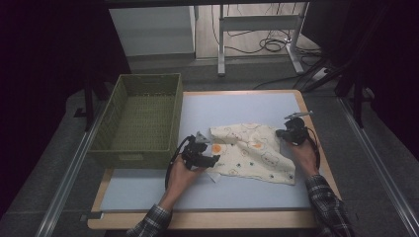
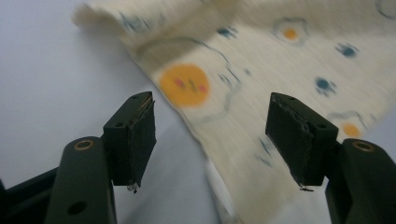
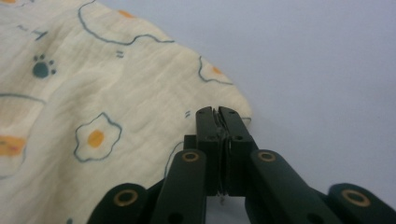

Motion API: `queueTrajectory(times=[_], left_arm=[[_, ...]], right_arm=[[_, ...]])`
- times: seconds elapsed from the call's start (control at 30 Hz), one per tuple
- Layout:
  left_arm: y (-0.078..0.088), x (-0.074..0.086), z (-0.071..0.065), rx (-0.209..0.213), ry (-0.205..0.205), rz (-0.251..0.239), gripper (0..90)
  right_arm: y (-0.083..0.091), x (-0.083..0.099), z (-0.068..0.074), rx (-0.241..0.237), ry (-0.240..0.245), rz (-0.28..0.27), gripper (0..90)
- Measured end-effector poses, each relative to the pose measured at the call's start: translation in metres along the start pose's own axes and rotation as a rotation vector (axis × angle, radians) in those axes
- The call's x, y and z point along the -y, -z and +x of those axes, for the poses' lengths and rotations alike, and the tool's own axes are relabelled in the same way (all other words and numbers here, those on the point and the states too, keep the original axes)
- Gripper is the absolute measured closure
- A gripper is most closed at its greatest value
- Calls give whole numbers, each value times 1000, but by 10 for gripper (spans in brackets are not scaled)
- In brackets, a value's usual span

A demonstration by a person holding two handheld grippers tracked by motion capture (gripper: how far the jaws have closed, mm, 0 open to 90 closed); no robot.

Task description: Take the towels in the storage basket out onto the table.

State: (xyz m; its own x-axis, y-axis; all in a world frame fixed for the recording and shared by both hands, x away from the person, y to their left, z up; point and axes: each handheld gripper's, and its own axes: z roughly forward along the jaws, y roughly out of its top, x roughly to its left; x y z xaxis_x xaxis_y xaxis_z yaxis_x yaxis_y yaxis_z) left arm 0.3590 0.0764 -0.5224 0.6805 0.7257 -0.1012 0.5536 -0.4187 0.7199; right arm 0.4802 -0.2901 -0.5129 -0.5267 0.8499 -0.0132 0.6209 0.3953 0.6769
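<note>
A cream printed cloth (image 1: pixel 253 152) lay rumpled on the pale table mat (image 1: pixel 237 106), right of centre and toward the near edge, patterned with fried eggs, bears and paw prints. The left gripper (image 1: pixel 213 159) sat at the cloth's left edge; in the left gripper view its 2 jaws stood well apart, with the cloth's (image 2: pixel 261 84) edge and an orange disc lying between and beyond them, the pads pressing on nothing. The right gripper (image 1: pixel 285 132) sat at the cloth's far right corner; in the right gripper view its 2 jaws were pressed together at the cloth's (image 3: pixel 121 102) rounded edge, and whether any fabric was pinched between them could not be told. To the left of the mat stood a green woven basket (image 1: pixel 111 126), apart from the cloth. Plaid sleeves (image 1: pixel 328 205) entered from the near side.
</note>
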Motion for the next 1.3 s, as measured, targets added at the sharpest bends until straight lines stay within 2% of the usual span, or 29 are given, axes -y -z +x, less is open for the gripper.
queueTrajectory(times=[0.03, 0.07, 0.1, 0.13, 0.17, 0.23, 0.27, 0.33, 0.4, 0.5, 0.6, 0.63, 0.73, 0.77, 0.83, 0.87, 0.97, 1.0, 1.07, 1.17, 1.23, 1.3], left_arm=[[1, 4, -3, 10, -3, -5, 335], [2, 7, -5, 23, -5, -7, 346], [2, 11, -8, 39, -13, -6, 346], [2, 14, -12, 45, -21, 2, 349], [1, 16, -14, 46, -37, 13, 364], [1, 20, -17, 40, -67, 22, 386], [-1, 20, -16, 37, -64, 27, 386], [-2, 21, -13, 52, -48, 22, 359], [-2, 21, -11, 45, -39, 18, 372], [-2, 22, -15, 13, -82, 24, 395], [-1, 23, -17, 27, -87, 20, 477], [0, 23, -18, 33, -90, 19, 529], [2, 26, -22, 48, -84, 12, 673], [2, 27, -22, 51, -81, 11, 711], [2, 27, -24, 58, -71, 9, 751], [2, 28, -24, 60, -71, 9, 767], [4, 29, -27, 62, -75, 12, 797], [4, 29, -28, 70, -75, 16, 817], [7, 30, -29, 88, -67, 24, 832], [15, 34, -33, 115, -64, 34, 832], [22, 40, -37, 138, -55, 35, 831], [31, 47, -42, 155, -63, 45, 828]], right_arm=[[-1, -3, -1, 38, 20, 7, 886], [-3, -9, -5, 124, 69, 16, 885], [-3, -9, -5, 124, 69, 16, 885], [-4, -11, -9, 150, 71, 16, 877], [-3, -14, -16, 151, 51, 15, 841], [3, -15, -20, 137, 19, 6, 763], [10, -13, -20, 107, 13, -4, 734], [22, -6, -13, 74, 28, -2, 699], [36, 6, -4, 53, 41, 6, 674], [59, 26, 7, 28, 57, 17, 656], [88, 49, 17, 3, 54, 22, 653], [97, 56, 20, -8, 54, 28, 654], [123, 79, 30, -62, 39, 35, 659], [131, 88, 35, -96, 30, 37, 659], [136, 100, 44, -132, 21, 47, 657], [134, 107, 49, -155, 23, 49, 651], [124, 117, 62, -181, 37, 43, 641], [120, 118, 66, -170, 50, 44, 693], [116, 121, 73, -104, 104, 30, 867], [120, 122, 77, -111, 108, 33, 891], [129, 125, 80, -122, 110, 31, 891], [139, 129, 85, -125, 118, 31, 891]])
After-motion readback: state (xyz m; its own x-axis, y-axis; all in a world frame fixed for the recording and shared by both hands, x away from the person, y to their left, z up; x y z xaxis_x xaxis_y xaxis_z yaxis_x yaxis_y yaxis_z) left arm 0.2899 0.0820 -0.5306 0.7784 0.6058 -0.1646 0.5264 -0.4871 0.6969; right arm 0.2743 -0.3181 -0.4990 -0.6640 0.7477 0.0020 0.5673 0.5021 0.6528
